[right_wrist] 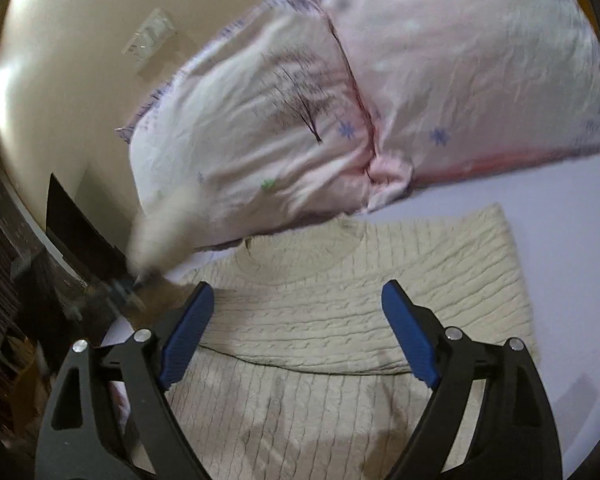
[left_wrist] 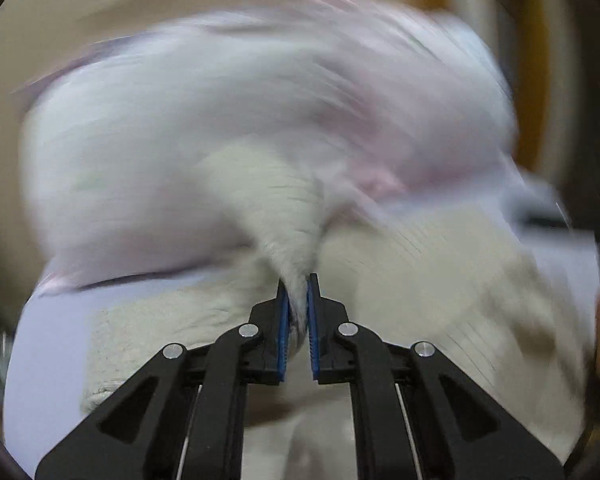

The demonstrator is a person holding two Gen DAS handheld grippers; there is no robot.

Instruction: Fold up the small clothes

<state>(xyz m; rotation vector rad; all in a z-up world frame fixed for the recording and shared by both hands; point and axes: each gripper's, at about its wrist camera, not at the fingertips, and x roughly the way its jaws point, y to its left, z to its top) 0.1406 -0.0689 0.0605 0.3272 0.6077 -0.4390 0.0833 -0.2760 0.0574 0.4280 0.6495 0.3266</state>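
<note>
Cream cable-knit sweater lay flat on the lavender sheet, lower centre of the right wrist view. Left gripper pinched a bunched, lifted part of it; that view was motion-blurred. Right gripper hovered over the sweater, fingers spread, empty. Pink floral pillows filled the upper frame.

The bed carries a cream knit sweater under the right hand-held gripper — floral pillows lie beyond.
</note>
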